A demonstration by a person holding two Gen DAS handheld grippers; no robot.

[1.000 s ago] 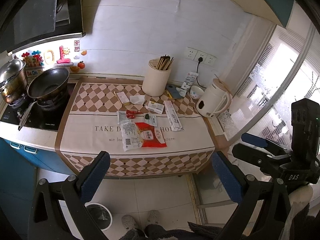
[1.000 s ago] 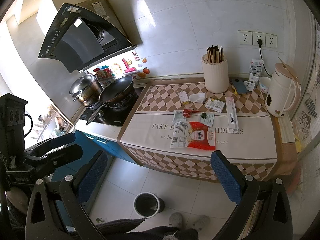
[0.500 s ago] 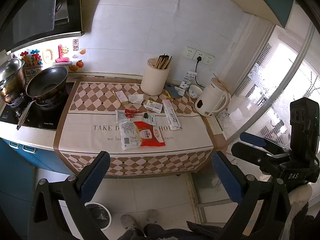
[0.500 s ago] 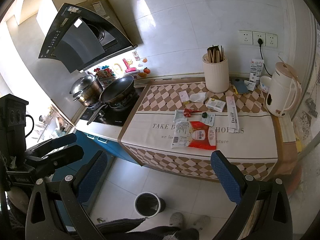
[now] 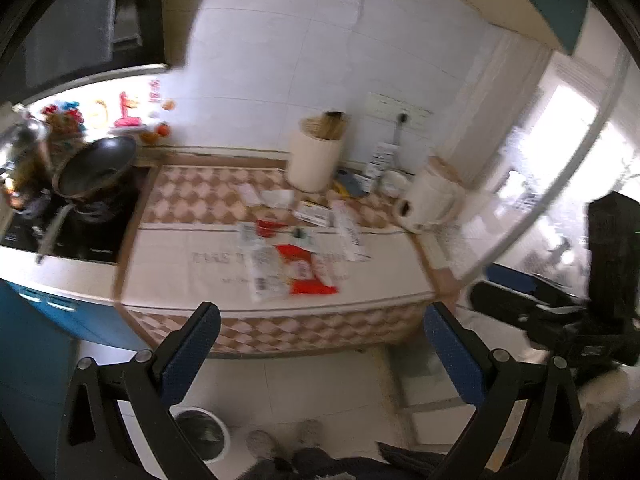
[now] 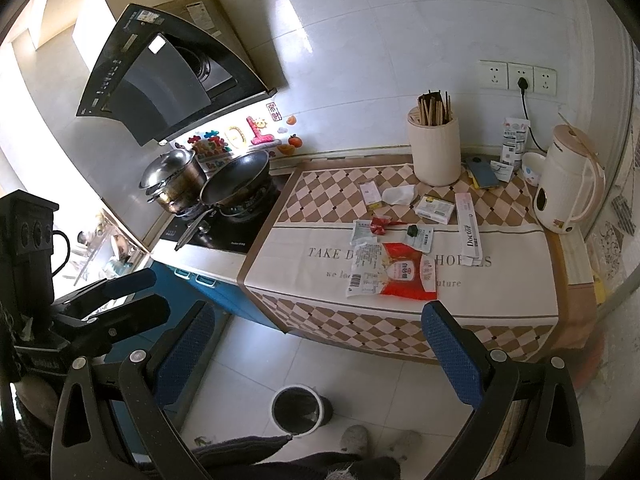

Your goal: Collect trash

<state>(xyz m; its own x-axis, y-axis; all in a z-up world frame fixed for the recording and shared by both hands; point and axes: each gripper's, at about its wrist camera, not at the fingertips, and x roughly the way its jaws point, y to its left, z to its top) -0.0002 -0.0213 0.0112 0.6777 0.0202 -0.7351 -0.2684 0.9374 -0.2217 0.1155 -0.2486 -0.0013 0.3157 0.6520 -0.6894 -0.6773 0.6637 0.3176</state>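
Observation:
Trash lies on the checked cloth of the counter [image 6: 500, 280]: a red snack wrapper [image 6: 404, 276] [image 5: 308, 276], a white printed wrapper [image 6: 366, 268], a small red candy wrapper [image 6: 380, 225], a crumpled tissue [image 6: 398, 195], a small box [image 6: 435, 209] and a long "Doctor" box [image 6: 470, 228]. A small round trash bin [image 6: 300, 408] [image 5: 200, 434] stands on the floor below. My left gripper [image 5: 320, 352] and right gripper [image 6: 318, 356] both hang open and hold nothing, in front of the counter and well short of it. The left wrist view is blurred.
A cream kettle [image 6: 568, 188] stands at the counter's right end, with a chopstick holder [image 6: 434, 152] at the back. A wok [image 6: 236, 180] and a steel pot [image 6: 172, 176] sit on the stove at left, under a range hood. A person's slippers [image 6: 356, 438] are near the bin.
The left wrist view has swung and blurred, with the counter now a little nearer. The right wrist view has barely shifted. Both grippers stay open and the trash has not moved.

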